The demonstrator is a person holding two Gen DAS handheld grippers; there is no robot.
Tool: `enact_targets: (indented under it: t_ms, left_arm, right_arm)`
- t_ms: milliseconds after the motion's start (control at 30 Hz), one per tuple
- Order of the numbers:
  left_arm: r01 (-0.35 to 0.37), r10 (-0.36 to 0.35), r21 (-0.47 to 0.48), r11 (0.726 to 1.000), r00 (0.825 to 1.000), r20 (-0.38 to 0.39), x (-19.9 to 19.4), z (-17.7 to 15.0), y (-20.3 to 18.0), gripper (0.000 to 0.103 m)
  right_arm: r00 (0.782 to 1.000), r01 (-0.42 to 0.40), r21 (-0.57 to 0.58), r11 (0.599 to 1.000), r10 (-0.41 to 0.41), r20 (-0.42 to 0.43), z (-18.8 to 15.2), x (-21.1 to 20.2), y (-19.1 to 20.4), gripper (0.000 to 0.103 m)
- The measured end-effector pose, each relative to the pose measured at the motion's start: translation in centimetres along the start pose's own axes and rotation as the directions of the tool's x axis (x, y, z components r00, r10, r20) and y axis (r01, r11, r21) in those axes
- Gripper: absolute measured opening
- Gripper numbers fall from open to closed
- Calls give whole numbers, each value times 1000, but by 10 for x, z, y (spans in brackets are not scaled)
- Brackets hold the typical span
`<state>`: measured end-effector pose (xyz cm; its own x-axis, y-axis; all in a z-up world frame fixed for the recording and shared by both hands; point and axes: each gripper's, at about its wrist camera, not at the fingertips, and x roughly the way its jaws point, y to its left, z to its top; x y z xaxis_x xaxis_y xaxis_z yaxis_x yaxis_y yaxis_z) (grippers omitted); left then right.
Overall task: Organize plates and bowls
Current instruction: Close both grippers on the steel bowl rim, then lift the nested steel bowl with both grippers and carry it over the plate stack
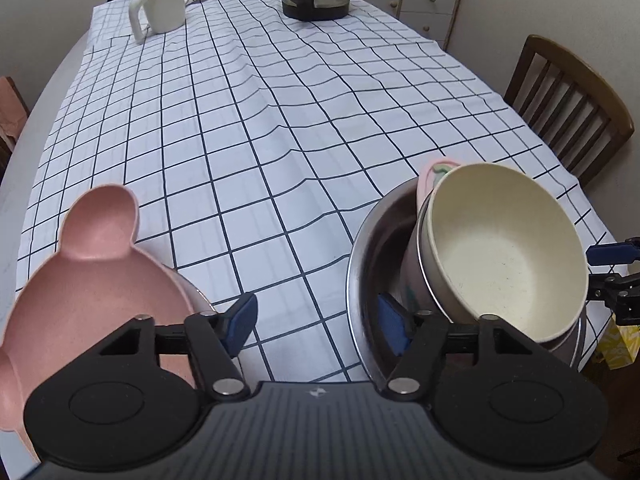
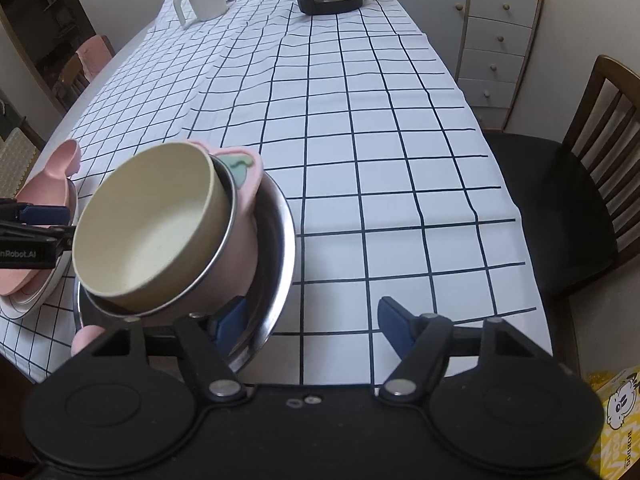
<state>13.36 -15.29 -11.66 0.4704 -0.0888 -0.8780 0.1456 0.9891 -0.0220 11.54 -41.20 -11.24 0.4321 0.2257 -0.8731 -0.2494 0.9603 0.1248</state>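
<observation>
Checked tablecloth [image 1: 280, 128] covered the table; near its front edge, a cream bowl [image 2: 148, 228] sat tilted inside a pink pot [image 2: 240, 240] in a steel bowl [image 2: 280, 248]. Both the left gripper [image 1: 318, 322] and right gripper [image 2: 310, 320] were spread wide, holding nothing. Only the left view showed the whole pink eared plate [image 1: 92, 280].

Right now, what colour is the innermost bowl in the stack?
Cream bowl, plain, nested in a steel-rimmed pink one; clearest in the right wrist view.

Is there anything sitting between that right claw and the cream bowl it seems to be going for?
Nothing separate does. The right gripper is open beside the steel bowl, and the cream bowl sits tilted inside the pink bowl nested there. Only the steel rim lies by its left finger.
</observation>
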Motion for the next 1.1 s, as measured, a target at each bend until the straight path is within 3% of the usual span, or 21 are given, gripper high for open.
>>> enact_targets:
  t_ms: [133,500,567,633,733,933,1100]
  left_arm:
    - [37,-37,10,999,999,-12,7,4,-3,59]
    - [96,-100,-62,993,993,-67,16,9,8,57]
    - [108,-115,-82,991,990,-87,18,10,9,37]
    - [135,-145,-106,985,984,-99,19,9,8,28]
    - [140,-151,-99,985,982,-114,21,8,1,16]
    - [136,-148,-101,986,982,-120,21,8,-1,14]
    - [131,-143,-103,986,983,-117,20,7,-2,14]
  right_arm:
    - [1000,-12,11,1000,12,-8,0,3,1,59]
    - [999,-22,16,1000,22,-29,0,8,3,53]
    - [999,-23,20,1000,24,-30,0,9,3,50]
    - [999,-28,28,999,29,-32,1,11,3,49]
    - [998,-48,44,998,50,-40,2,12,3,38]
    - [996,-67,48,997,69,-50,5,12,10,15]
    - [998,-28,45,999,31,-60,5,12,17,16]
